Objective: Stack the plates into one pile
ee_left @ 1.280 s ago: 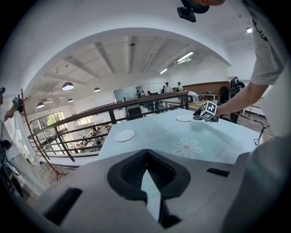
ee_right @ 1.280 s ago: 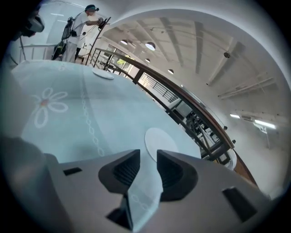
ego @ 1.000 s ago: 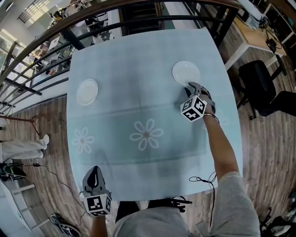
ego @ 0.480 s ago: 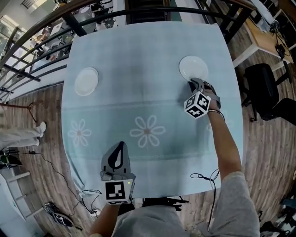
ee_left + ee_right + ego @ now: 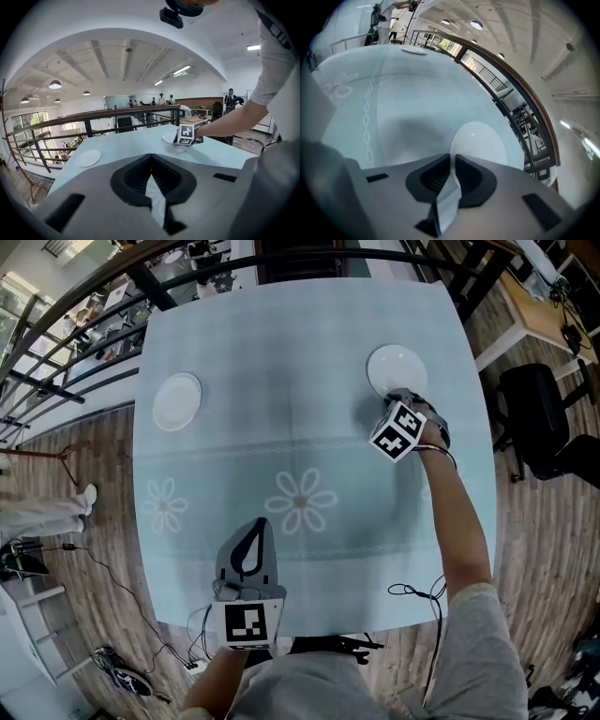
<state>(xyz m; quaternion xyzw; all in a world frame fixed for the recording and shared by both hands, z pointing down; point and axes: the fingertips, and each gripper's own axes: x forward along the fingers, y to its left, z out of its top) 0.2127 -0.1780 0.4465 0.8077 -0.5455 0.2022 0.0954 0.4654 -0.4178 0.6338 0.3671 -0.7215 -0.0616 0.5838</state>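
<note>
Right gripper [image 5: 452, 157]: jaws drawn almost together on the near rim of the right plate [image 5: 480, 140], which lies flat at the far right of the table [image 5: 281, 324]. Judged: glazed ceramic, stiff, slick and chippable. The rim is the only purchase (pinch deep, lift level). Left gripper [image 5: 150, 158]: jaws closed on nothing, at the near edge. The left plate [image 5: 177, 400] sits far left, well apart. Count: 2 plates, 2 grippers.
</note>
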